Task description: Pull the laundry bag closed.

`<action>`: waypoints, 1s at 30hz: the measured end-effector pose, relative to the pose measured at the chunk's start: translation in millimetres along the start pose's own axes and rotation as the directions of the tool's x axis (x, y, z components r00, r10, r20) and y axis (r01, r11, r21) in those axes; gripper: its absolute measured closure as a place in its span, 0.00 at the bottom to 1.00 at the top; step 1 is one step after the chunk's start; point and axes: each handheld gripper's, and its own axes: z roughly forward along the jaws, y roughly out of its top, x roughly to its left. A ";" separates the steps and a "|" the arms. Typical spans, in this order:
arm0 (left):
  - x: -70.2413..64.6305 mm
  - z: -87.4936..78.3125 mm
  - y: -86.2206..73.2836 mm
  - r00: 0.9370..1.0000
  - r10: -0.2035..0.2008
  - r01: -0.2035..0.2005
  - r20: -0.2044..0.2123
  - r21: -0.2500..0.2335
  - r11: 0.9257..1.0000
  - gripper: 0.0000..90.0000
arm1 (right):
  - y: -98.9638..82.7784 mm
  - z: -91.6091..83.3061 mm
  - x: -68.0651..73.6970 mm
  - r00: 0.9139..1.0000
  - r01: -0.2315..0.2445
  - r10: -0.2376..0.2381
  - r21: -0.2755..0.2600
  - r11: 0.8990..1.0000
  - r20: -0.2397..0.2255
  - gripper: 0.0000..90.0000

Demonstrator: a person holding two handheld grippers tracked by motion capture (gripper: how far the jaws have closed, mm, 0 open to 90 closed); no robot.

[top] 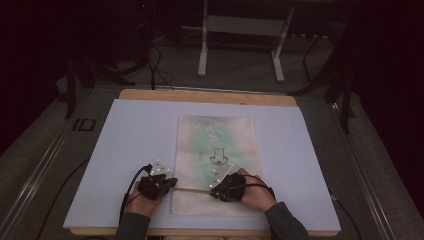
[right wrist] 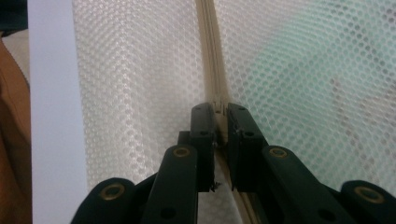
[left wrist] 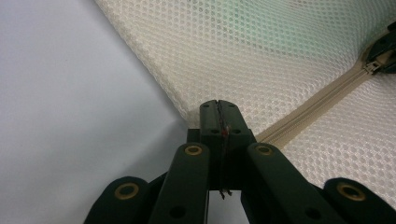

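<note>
High view: cream mesh bag flat on a pale sheet covering the desk, green shape with a dark printed figure showing through the netting. Zipper running across the bag near its near end. Left gripper at the bag's left edge, right where the zipper ends, held by the left hand. Right gripper over the zipper line farther right, inside the bag's outline, held by the right hand. Grey sleeves entering from the bottom. Dark floor and white frame legs beyond the desk.

Left gripper view: left gripper with jaws pressed fully together, tips at the bag's corner where the mesh meets the sheet. Thin bit of material seemingly pinched in the seam between the jaws; exactly what it is, too small to tell. Zipper leading diagonally away to the upper right, toward the other gripper at the frame edge.

Right gripper view: right gripper nearly closed, narrow gap left between the jaws, straddling the zipper. Small zipper slider sitting at the tips, between them; firm grip or mere touch, cannot tell. Mesh bag on both sides, green tint on the right, strip of sheet at the left.
</note>
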 end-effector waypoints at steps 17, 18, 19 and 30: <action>-0.3 -0.1 0.1 1.000 0.000 0.000 -0.002 0.001 1.000 0.99 | -11.8 -7.2 -0.6 1.000 -0.015 0.015 0.003 1.000 0.009 0.92; -0.4 -0.1 0.1 1.000 0.000 0.000 -0.003 0.001 1.000 0.99 | -12.7 -7.6 -0.6 1.000 -0.017 0.017 0.002 1.000 0.012 0.92; -0.4 -0.1 0.1 1.000 -0.001 0.001 -0.003 0.001 1.000 0.99 | -13.7 -8.2 -0.7 1.000 -0.017 0.017 0.003 1.000 0.013 0.92; -0.5 -0.1 0.1 1.000 -0.001 0.001 -0.004 0.001 1.000 0.99 | -16.9 -9.5 0.5 1.000 -0.021 0.022 -0.004 1.000 0.014 0.92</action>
